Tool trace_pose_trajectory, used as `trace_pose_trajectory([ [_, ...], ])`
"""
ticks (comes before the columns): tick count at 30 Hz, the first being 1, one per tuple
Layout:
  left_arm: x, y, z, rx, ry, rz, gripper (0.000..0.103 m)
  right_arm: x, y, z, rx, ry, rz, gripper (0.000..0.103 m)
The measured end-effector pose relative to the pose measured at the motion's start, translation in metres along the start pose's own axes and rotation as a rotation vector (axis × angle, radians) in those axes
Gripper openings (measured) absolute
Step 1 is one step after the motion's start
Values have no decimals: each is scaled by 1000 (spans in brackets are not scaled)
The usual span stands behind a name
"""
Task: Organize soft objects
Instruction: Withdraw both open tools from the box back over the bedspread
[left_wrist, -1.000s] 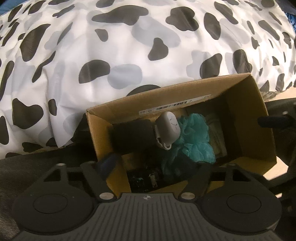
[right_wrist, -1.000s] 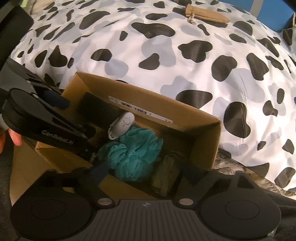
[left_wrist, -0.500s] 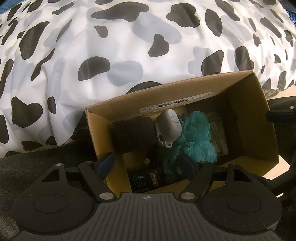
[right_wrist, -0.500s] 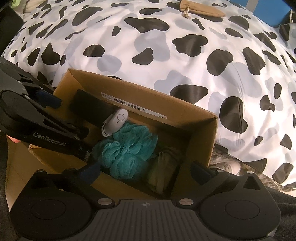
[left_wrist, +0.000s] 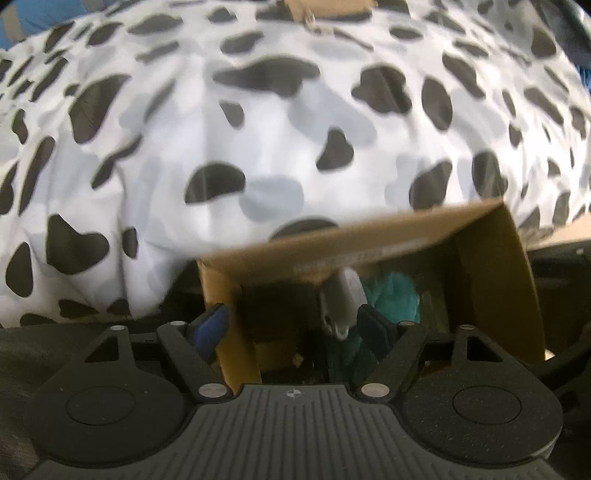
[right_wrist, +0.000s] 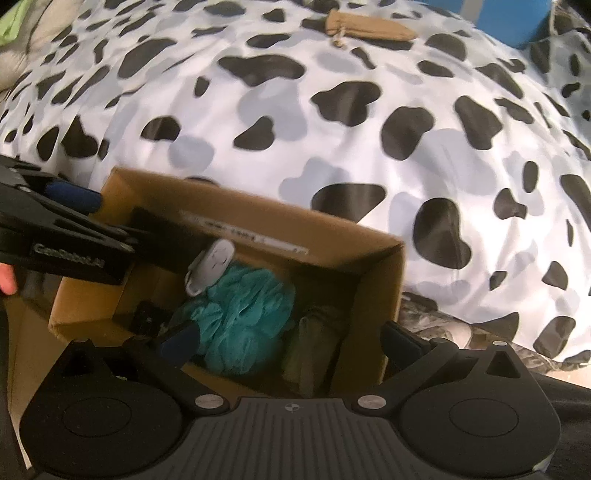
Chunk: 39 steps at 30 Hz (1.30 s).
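Observation:
An open cardboard box (right_wrist: 369, 295) leans against the bed. In it lie a teal mesh sponge (right_wrist: 243, 314), a small white device (right_wrist: 210, 269), a black foam block (right_wrist: 162, 229) and an olive cloth (right_wrist: 317, 343). My right gripper (right_wrist: 291, 339) is wide open, one finger by the sponge and the other outside the box's right wall. My left gripper (left_wrist: 291, 326) stands open astride the box's (left_wrist: 491, 295) left wall, with its inner finger over the sponge (left_wrist: 395, 295). The right wrist view shows that left gripper (right_wrist: 114, 218) at the box's left corner. A tan drawstring pouch (right_wrist: 369, 27) lies far back on the bed.
A cow-print duvet (right_wrist: 332, 129) covers the bed behind the box and fills most of both views. Something blue (right_wrist: 513, 18) sits at the far right behind the bed. A person's fingertip (right_wrist: 7, 280) shows at the left edge. Dark fabric lies below both grippers.
My right gripper's fingers have spread wider, the right one now outside the box wall. Both views have tipped up toward the bed, and the box sits lower in each. The left view is blurred.

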<state>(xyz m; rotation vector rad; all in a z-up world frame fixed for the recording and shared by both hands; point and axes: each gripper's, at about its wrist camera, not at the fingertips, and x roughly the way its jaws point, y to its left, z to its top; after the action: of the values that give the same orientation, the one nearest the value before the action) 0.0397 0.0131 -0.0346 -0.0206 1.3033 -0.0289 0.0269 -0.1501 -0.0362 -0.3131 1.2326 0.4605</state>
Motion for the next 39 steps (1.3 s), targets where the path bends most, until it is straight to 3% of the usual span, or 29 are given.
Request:
trace_pose_trajectory([
  [8,-23,0,8,-24,-174,17,76,-17,-14,6,76,-123,-53,103],
  [20,-49,-3,8,-17,-363,33,76,-51,-30,10,145,-355,-100,103],
  [39,-57,-9,19,-25,-426,10,76,-61,-58,11,186,-438,-114,103],
])
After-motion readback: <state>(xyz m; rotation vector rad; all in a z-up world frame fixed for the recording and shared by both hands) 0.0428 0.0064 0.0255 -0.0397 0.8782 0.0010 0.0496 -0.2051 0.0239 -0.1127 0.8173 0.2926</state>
